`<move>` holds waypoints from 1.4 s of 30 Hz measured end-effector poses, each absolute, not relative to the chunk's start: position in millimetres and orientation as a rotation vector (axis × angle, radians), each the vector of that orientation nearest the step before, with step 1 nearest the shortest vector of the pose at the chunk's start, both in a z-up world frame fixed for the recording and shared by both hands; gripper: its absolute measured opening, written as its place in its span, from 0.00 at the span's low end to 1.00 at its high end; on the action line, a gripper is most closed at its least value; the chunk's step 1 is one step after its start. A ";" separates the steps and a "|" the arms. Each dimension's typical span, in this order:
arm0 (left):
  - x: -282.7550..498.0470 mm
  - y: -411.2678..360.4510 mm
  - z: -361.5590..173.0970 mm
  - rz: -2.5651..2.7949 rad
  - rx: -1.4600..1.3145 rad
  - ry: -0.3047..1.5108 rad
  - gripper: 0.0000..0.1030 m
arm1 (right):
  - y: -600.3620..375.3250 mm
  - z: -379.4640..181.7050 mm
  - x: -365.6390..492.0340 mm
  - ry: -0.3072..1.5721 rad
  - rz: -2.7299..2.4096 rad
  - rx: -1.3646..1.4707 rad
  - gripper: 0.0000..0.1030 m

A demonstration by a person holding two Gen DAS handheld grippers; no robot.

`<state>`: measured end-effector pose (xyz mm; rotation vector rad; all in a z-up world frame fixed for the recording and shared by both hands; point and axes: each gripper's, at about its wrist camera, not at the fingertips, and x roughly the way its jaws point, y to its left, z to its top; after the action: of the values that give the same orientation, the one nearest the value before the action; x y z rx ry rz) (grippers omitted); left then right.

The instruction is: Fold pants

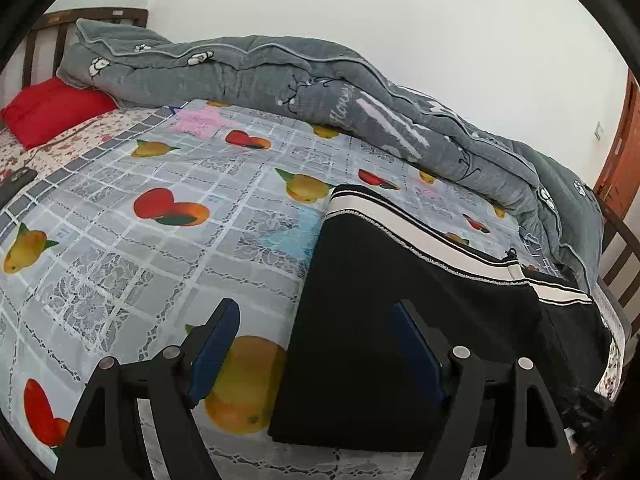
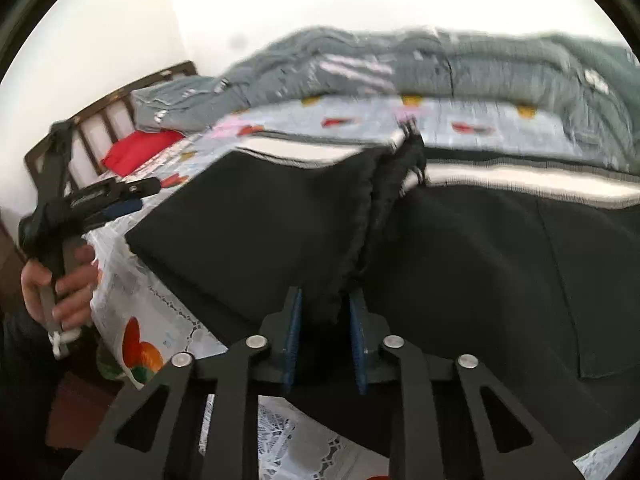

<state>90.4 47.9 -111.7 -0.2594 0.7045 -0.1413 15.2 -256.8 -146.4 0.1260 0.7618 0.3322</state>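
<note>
Nearest to me, my right tongs (image 2: pixel 325 312) are pinched on a bunched fold of the black pants (image 2: pixel 248 216), the blue pads drawn close with dark cloth gathered between them and rising in a ridge toward the waist. My left tongs (image 1: pixel 316 344) hang spread wide over the bed, gripping nothing; one pad sits above the fruit-print sheet (image 1: pixel 160 208) and the other above the near edge of the pants, and I cannot tell whether it brushes the cloth. In the right view my left hand (image 2: pixel 60 280) holds that tool off to the side, at the bed's edge. The pants lie flat on the sheet, already doubled into a long dark panel, with the white-striped waistband (image 1: pixel 420 236) along the far side. I judge I am starting the next fold: one end is caught and lifted, ready to carry over the rest. That calls for a low, even sweep so the layers stay square, and probably for my left tongs to take or pin the other corner. Beyond the pants the grey quilt (image 1: pixel 280 80) is heaped against the wall, and a red pillow (image 1: pixel 56 108) lies by the wooden headboard (image 1: pixel 48 28).
</note>
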 end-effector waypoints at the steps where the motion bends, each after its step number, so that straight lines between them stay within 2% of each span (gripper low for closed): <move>1: 89.1 47.0 -110.1 -0.146 -0.251 0.698 0.75 | -261.7 -138.6 10.0 0.737 0.358 0.154 0.17; 4: 85.8 46.6 -107.5 -0.151 -0.245 0.681 0.75 | -274.1 -123.7 -1.7 0.685 0.437 0.232 0.17; 6: 87.1 47.2 -109.2 -0.156 -0.256 0.690 0.75 | -267.1 -133.7 3.0 0.741 0.438 0.200 0.20; 7: 87.6 47.1 -110.1 -0.154 -0.255 0.696 0.75 | -261.4 -143.6 7.6 0.790 0.430 0.178 0.26; 9: 86.2 46.0 -110.5 -0.145 -0.234 0.697 0.75 | -256.5 -159.1 11.5 0.853 0.442 0.147 0.27; 10: 84.5 45.8 -110.1 -0.144 -0.216 0.692 0.75 | -259.5 -156.6 10.5 0.840 0.455 0.154 0.31; 13: 82.4 49.5 -109.4 -0.137 -0.206 0.685 0.75 | -275.8 -137.1 17.9 0.802 0.457 0.209 0.54; 15: 83.9 54.3 -110.3 -0.131 -0.231 0.689 0.75 | -282.1 -125.3 34.1 0.762 0.425 0.222 0.61; 24: 88.1 66.0 -110.9 -0.146 -0.253 0.689 0.75 | -287.0 -156.0 157.1 1.013 0.210 0.418 0.61; 25: 89.3 65.6 -111.5 -0.147 -0.248 0.692 0.75 | -280.0 -155.0 161.5 0.995 0.218 0.395 0.54; 26: 90.4 65.5 -111.9 -0.147 -0.242 0.696 0.75 | -271.7 -154.9 163.1 0.990 0.228 0.349 0.28; 27: 91.5 65.5 -112.1 -0.147 -0.236 0.702 0.75 | -264.3 -153.8 165.2 0.994 0.216 0.275 0.26; 29: 90.9 66.4 -110.9 -0.159 -0.227 0.701 0.75 | -268.6 -141.9 159.2 0.925 0.228 0.246 0.15; 31: 90.2 67.8 -110.6 -0.171 -0.229 0.700 0.75 | -286.1 -131.1 154.3 0.862 0.251 0.310 0.15; 34: 94.0 66.2 -113.1 -0.184 -0.242 0.710 0.75 | -285.2 -142.5 166.4 0.908 0.195 0.261 0.15; 38: 95.3 59.3 -116.6 -0.189 -0.224 0.733 0.75 | -274.6 -156.3 172.8 0.967 0.146 0.168 0.25; 42: 90.7 58.2 -111.8 -0.198 -0.209 0.725 0.75 | -283.2 -130.6 144.0 0.927 0.105 0.158 0.28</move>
<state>90.7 58.2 -111.8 -0.2091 0.7249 -0.1985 144.0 -283.2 -130.6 0.1585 0.9272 0.1050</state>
